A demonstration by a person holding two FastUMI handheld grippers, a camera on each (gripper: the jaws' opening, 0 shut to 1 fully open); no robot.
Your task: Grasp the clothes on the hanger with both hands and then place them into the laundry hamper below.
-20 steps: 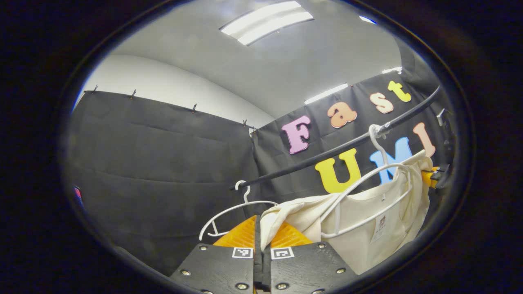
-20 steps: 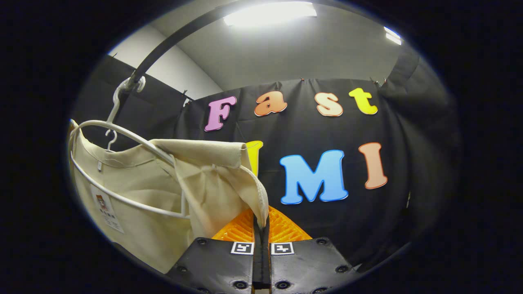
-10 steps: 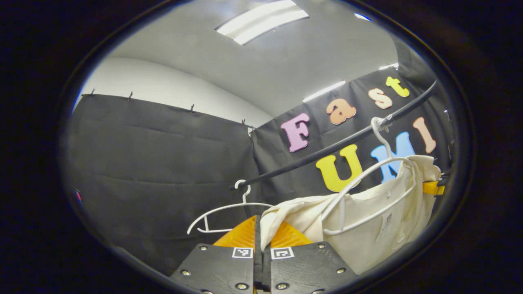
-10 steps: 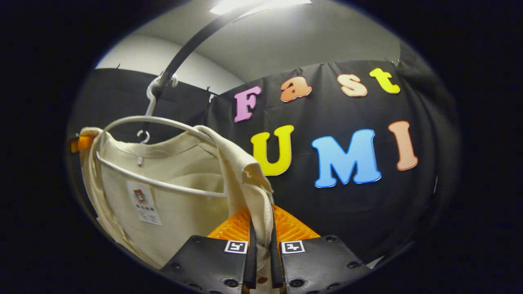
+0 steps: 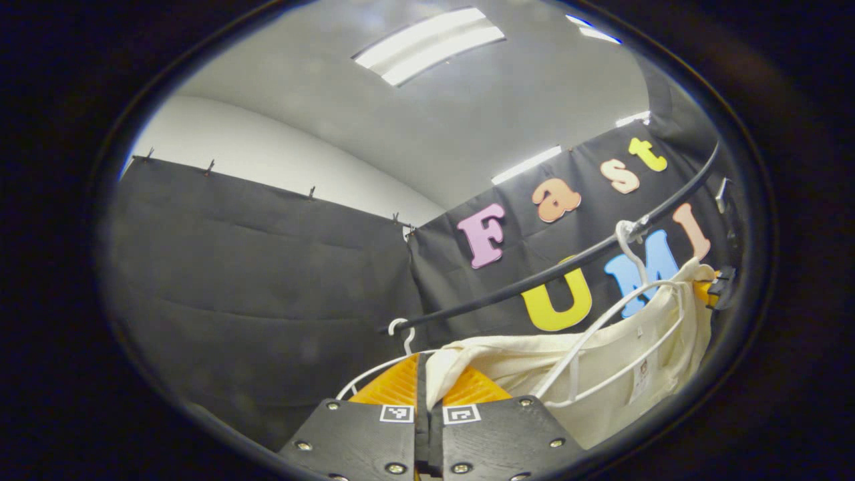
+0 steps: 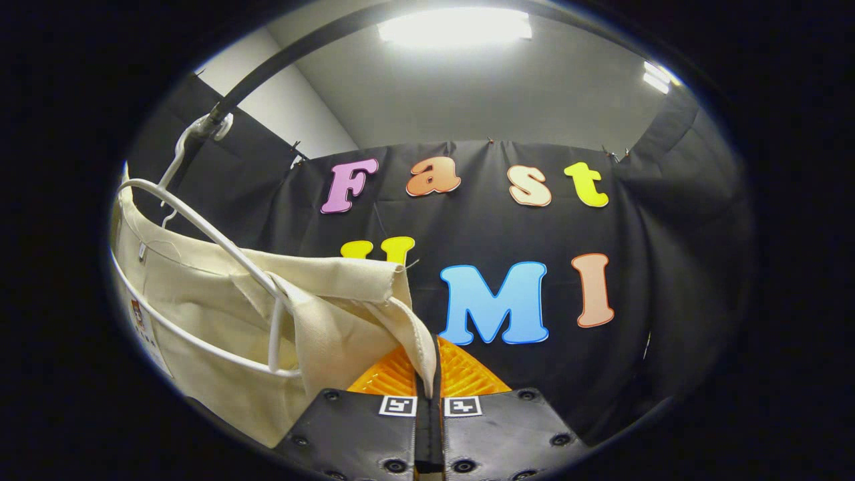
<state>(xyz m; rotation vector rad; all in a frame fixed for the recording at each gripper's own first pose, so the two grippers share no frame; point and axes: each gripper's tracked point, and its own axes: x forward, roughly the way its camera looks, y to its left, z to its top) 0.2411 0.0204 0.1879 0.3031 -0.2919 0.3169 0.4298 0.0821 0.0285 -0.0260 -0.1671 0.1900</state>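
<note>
A cream shirt [image 5: 601, 374] hangs on a white hanger [image 5: 604, 321] hooked over a black rail [image 5: 554, 270] that runs across the booth in front of black cloth walls.

In the left gripper view, the left hand-held gripper [image 5: 426, 384] sits at the bottom with its two fingers pressed together on one edge of the shirt, the cloth rising from between them and stretching off to the right toward the hanger. A second white hanger [image 5: 374, 371], bare, hangs on the same rail just behind that gripper (partly hidden by its fingers). At the far right edge, beside the shirt, part of the other gripper [image 5: 711, 290] peeks in, too small to tell how it stands.

In the right gripper view, the right hand-held gripper [image 6: 431, 381] is likewise clamped on the shirt [image 6: 220, 334], a folded corner of it dropping between the closed fingers. The hanger [image 6: 220, 247] still threads through the garment at the left, its hook on the rail [image 6: 280, 60] above. A ceiling light [image 6: 454, 27] glows overhead.
</note>
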